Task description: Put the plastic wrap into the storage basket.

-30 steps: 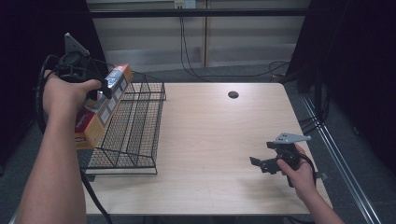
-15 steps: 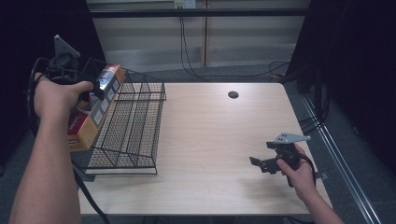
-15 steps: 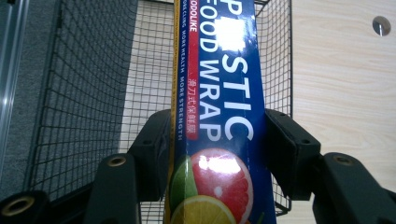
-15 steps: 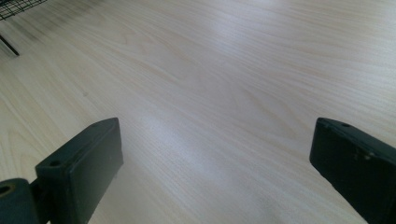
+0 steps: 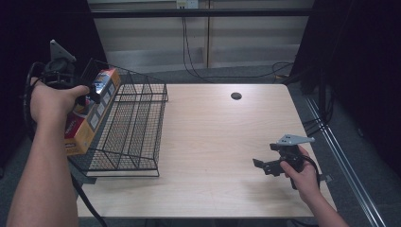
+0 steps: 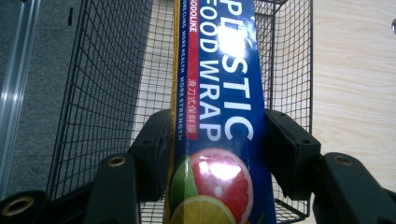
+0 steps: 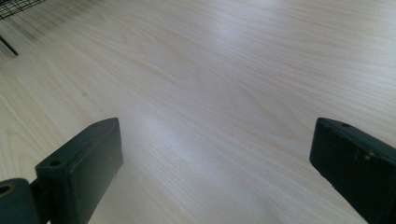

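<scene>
A long box of plastic food wrap (image 5: pixel 94 118), blue with a grapefruit picture and orange sides, is held tilted at the left end of a black wire basket (image 5: pixel 137 135). My left gripper (image 5: pixel 90 92) is shut on its upper part. In the left gripper view the jaws press both sides of the box (image 6: pixel 219 70) at the left gripper (image 6: pixel 219 135), with the basket mesh (image 6: pixel 107 84) behind. My right gripper (image 5: pixel 261 165) rests at the front right of the table, open. In the right gripper view the right gripper (image 7: pixel 217 154) has only bare wood between its jaws.
The light wooden table (image 5: pixel 222 132) has a dark round hole (image 5: pixel 236 96) near its far edge. The basket stands along the table's left edge, with dark floor beyond. Cables (image 5: pixel 189 56) hang against the back wall.
My left hand has shifted a little to the left with the box, tilting it more over the basket's left end. The right hand has not moved.
</scene>
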A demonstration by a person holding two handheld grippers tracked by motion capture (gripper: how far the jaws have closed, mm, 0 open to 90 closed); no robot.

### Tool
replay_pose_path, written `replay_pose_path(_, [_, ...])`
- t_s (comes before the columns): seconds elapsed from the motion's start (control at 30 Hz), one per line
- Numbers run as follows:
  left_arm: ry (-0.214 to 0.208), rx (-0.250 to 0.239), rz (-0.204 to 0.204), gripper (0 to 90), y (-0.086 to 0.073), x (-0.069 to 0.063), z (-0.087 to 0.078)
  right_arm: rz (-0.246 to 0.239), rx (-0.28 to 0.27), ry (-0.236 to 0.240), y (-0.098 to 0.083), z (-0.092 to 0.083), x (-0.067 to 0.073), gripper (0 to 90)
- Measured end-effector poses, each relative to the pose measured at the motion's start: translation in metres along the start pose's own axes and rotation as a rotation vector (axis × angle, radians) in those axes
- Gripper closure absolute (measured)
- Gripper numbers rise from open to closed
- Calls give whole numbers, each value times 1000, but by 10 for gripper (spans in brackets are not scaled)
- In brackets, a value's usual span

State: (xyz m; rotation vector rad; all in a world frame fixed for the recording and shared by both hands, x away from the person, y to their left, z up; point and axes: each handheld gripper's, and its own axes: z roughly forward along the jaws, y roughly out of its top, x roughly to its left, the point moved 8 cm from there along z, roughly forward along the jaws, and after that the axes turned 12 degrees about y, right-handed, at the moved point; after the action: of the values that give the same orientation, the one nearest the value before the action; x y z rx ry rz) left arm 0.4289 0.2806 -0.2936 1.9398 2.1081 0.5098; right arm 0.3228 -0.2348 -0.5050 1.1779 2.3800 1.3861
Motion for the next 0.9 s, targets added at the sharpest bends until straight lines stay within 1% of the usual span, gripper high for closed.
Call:
replay_pose_path(0.03, [2, -8, -14, 453, 1, 0, 1, -1, 0, 2, 0, 0, 0, 24])
replay_pose_path(0.07, [4, -5, -9, 453, 0, 0, 3, -2, 0, 2, 0, 0, 0, 24])
replay_pose_path(0.1, [5, -1, -16, 453, 0, 0, 4, -1, 0, 2, 0, 0, 0, 24])
replay_pose_path(0.13, [7, -1, -5, 453, -1, 1, 6, -2, 1, 3, 0, 0, 0, 24])
replay_pose_path(0.17, [9, 4, -9, 452, -1, 1, 7, -1, 2, -1, 0, 0, 0, 24])
replay_pose_path(0.23, [18, 8, -3, 452, -2, 2, 10, -2, 3, 2, 0, 0, 0, 24])
replay_pose_path(0.27, [16, 7, -17, 452, -2, 1, 11, -3, 3, 1, 0, 0, 0, 24])
replay_pose_path(0.37, [20, 14, -9, 452, -3, 1, 14, -3, 3, 0, 0, 0, 0, 24])
replay_pose_path(0.47, [19, 16, -16, 451, -4, 1, 17, -1, 4, 1, -1, 0, 0, 24])
replay_pose_path(0.57, [24, 19, -9, 451, -5, 2, 19, -3, 4, 0, -1, 1, 0, 24])
replay_pose_path(0.63, [28, 19, -15, 450, -5, 3, 21, -1, 11, 4, -2, 1, 0, 24])
replay_pose_path(0.77, [34, 20, -12, 450, -6, 3, 25, -1, 8, 5, -1, 1, 1, 24])
replay_pose_path(0.8, [25, 26, -14, 449, -7, 2, 25, -2, 9, 5, -1, 1, 1, 24])
replay_pose_path(0.87, [24, 30, -13, 449, -8, 1, 27, -2, 9, -1, -1, 1, 0, 24])
replay_pose_path(0.9, [27, 31, -6, 449, -8, 1, 28, 0, 10, 1, -1, 2, 0, 25])
